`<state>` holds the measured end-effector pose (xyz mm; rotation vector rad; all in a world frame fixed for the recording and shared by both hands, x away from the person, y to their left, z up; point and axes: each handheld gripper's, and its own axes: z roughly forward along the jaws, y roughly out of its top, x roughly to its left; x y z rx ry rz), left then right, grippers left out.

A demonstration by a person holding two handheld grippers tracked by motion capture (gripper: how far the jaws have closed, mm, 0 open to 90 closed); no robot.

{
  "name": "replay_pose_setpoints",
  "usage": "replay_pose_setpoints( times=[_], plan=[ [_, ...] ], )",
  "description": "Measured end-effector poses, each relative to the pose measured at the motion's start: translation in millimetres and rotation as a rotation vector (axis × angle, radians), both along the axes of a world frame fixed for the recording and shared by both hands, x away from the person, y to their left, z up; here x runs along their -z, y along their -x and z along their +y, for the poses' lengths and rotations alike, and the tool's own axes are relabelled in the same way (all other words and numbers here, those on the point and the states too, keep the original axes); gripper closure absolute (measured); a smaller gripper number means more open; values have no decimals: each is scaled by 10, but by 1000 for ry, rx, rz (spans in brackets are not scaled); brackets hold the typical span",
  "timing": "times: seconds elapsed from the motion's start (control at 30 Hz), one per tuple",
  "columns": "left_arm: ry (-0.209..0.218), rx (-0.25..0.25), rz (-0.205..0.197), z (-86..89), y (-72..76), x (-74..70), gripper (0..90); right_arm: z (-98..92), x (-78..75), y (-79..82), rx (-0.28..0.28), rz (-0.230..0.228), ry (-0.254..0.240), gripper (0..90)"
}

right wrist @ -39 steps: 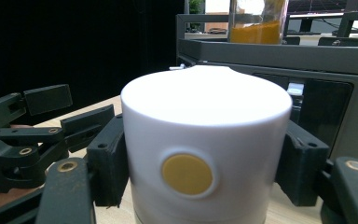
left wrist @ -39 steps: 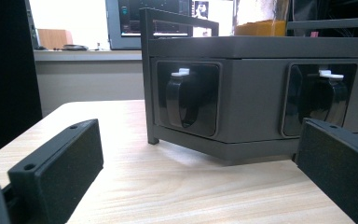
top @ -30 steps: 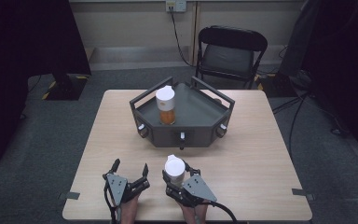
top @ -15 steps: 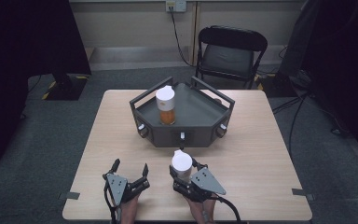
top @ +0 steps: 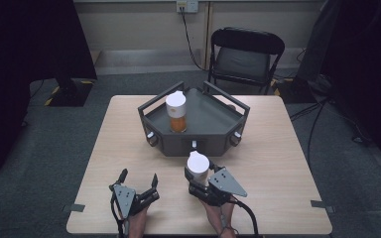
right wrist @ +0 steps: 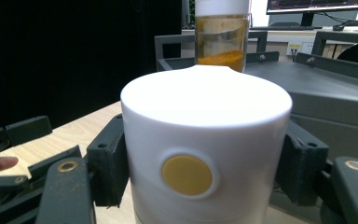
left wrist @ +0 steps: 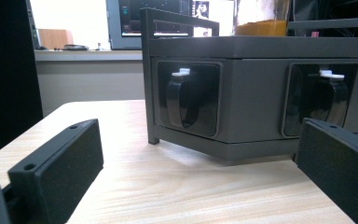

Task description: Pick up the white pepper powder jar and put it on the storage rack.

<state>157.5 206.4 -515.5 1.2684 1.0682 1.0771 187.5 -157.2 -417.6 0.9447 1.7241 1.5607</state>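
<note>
Care matters now: right gripper (top: 202,179) squeezes the white-capped jar (top: 197,166) just in front of the grey tray (top: 216,141), so lift it high over the rail, while left gripper (top: 138,187) rests with jaws apart.

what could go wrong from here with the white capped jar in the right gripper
1. The right gripper clamps the white-capped jar by its smooth cap, so the jar might slip or tilt.
2. The dark grey tray with raised rails stands just ahead; the jar's base could catch the near rail if carried in too low.
3. A second white-capped jar with orange contents already stands in the tray and could be knocked over.
</note>
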Motion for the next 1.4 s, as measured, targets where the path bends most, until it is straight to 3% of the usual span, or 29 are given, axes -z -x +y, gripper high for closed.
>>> replay_pose_setpoints(
  times=[0.47, 0.83, 1.4],
  plan=[
    [0, -2, 0, -4, 1, 0, 2, -14, -215, -149, 4, -24, 19, 300],
    [1, -2, 0, -5, 1, 0, 2, 9, -405, -331, 17, -33, 5, 300],
    [1, -8, 0, -11, 4, 0, 2, -25, -707, -603, 77, -34, -6, 300]
  ],
)
